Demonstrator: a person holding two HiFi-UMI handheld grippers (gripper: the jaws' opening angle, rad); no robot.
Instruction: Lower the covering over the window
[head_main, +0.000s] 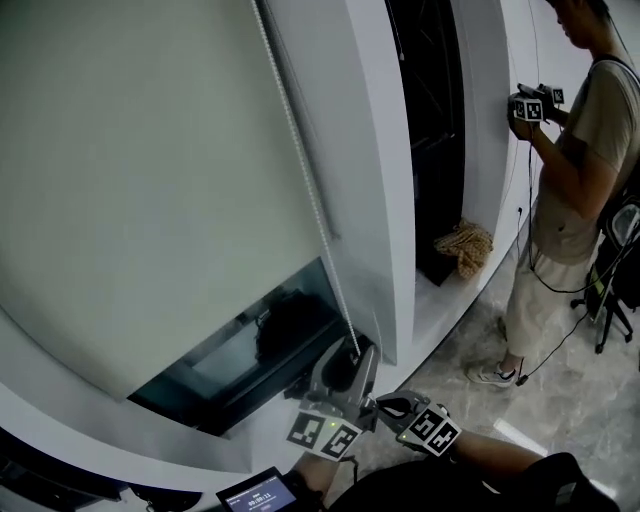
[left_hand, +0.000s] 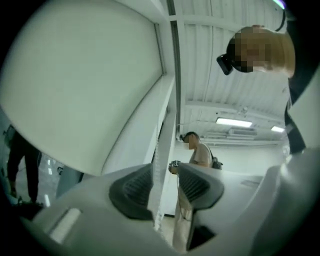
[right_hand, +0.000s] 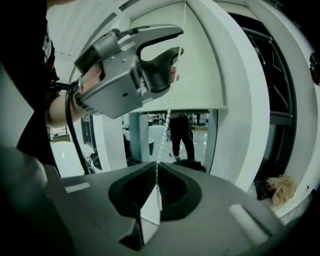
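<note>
A pale roller blind covers most of the window, leaving a dark strip of glass bare at the bottom. Its white bead chain hangs along the right side of the blind. My left gripper is at the chain's lower end. In the left gripper view its jaws stand open, with the chain running through the gap. Just below it, my right gripper is shut on the chain, the pads meeting around it. The right gripper view also shows the left gripper above, open around the chain.
A white window frame post stands right of the blind, then a dark recess with a crumpled tan bundle at its foot. A person stands at the right holding another gripper. A small screen is at the bottom edge.
</note>
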